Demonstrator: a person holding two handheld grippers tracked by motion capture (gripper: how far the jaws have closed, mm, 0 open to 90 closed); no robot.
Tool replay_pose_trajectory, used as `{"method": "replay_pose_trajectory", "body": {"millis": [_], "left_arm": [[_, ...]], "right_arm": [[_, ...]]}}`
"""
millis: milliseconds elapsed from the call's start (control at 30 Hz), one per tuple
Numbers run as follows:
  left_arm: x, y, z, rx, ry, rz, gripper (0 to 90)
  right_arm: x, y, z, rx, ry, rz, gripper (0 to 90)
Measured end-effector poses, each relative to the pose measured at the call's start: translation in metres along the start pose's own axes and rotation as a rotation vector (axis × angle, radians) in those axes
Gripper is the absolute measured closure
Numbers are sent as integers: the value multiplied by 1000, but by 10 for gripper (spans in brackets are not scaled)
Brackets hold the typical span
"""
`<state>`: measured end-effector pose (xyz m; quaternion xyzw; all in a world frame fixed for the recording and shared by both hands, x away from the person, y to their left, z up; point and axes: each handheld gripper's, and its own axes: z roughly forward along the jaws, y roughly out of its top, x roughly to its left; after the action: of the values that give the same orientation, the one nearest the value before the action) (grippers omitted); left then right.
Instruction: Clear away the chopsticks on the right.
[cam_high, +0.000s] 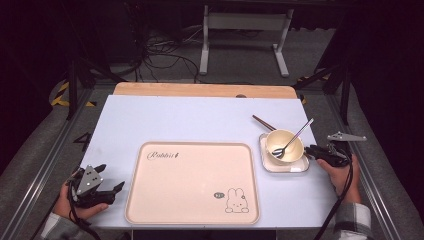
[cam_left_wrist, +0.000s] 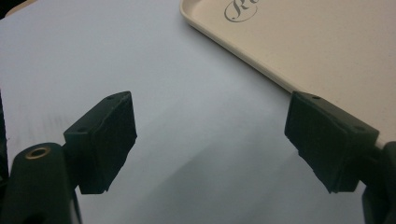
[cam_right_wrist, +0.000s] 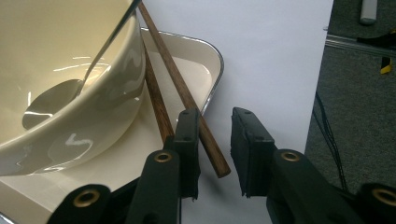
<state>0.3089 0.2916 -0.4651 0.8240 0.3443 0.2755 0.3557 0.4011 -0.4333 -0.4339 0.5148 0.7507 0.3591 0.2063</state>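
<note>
Hand-held gripper (cam_left_wrist: 210, 140), left, gapes empty beside the tray (cam_left_wrist: 327, 60) lettered "Rabbit" (cam_high: 162, 155).

Black tongs (cam_high: 116, 189) with brass-ringed screw holes, grey triangular plates, trailing black cables, plaid sleeves (cam_high: 354, 218).

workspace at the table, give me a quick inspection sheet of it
surface: pale lavender sheet over a wooden tabletop.
job's things: two brown wooden chopsticks lying on a small white square dish, beside a cream round bowl that holds a metal spoon.
clutter: large beige tray with a rabbit print, nothing on it.
grippers: left gripper open over bare sheet; right gripper narrowly open, one chopstick end between its jaws, pads not seen pressing.
cables: black cable trailing from the right gripper; loose cables on floor.
surroundings: grey floor, white table frame, dark edges.
</note>
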Motion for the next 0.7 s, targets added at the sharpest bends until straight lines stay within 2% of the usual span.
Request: {"method": "replay_pose_trajectory", "body": {"millis": [300,500,700], "left_arm": [[0,0,1,5,-3,1,174],[0,0,1,5,-4,2,174],[0,0,0,1,-2,1,174]], "right_arm": [[-1,0,6,7,26,-7,838],[0,0,6,5,25,-11,847],[0,2,-1,-40,-18,-5,850]]}}
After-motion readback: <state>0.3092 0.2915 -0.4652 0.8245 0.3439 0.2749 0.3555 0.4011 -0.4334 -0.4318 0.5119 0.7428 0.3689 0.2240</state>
